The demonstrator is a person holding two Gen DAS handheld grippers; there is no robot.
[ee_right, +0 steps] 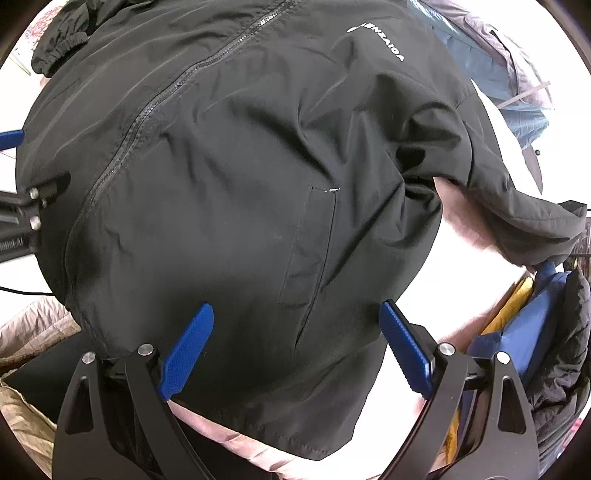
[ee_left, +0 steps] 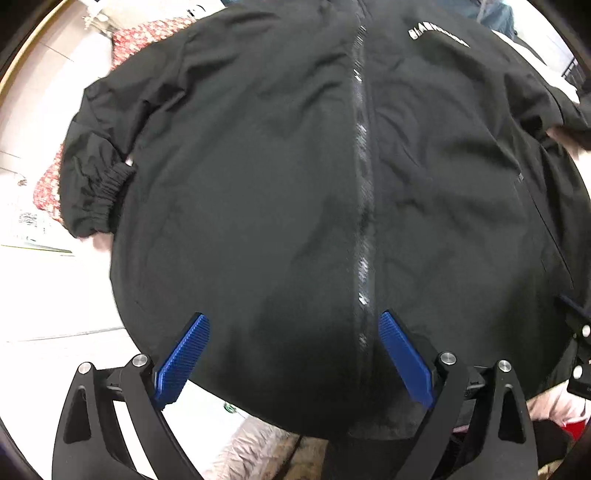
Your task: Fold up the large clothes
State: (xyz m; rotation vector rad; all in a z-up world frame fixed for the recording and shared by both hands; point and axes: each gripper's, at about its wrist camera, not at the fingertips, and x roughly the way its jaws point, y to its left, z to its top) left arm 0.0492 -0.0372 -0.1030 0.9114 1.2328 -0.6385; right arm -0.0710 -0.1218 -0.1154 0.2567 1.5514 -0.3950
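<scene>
- The left gripper (ee_left: 293,332) has its two blue-padded fingers (ee_left: 183,360) spread wide, with nothing between them; they hang over the lower hem area of the black jacket (ee_left: 258,184).
- Straight ahead of it the jacket lies front-up and spread out, its closed zipper (ee_left: 362,184) running away from the tool just inside the right-hand finger.
- Ahead and to its left, a sleeve with an elastic cuff (ee_left: 107,192) is bent back against the body of the jacket; a red patterned cloth (ee_left: 46,184) shows beyond that cuff.
- Far ahead and to its right sits a white chest logo (ee_left: 436,35), blurred past reading.
- The right gripper (ee_right: 297,325) also stands with its blue fingers (ee_right: 188,347) wide apart and holds nothing, over the jacket's hem near a vertical pocket slit (ee_right: 325,251).
- To its left the zipper slants up and away; at the far left edge of this view, part of the other tool peeks in.
- Ahead and to its right the other sleeve (ee_right: 517,206) drapes outward, rumpled.
- Beyond it to the right lie a blue garment (ee_right: 517,332) and a yellow one (ee_right: 509,299), piled together.
- Under the hem nearest the tool, a pinkish quilted fabric (ee_right: 236,439) shows.
</scene>
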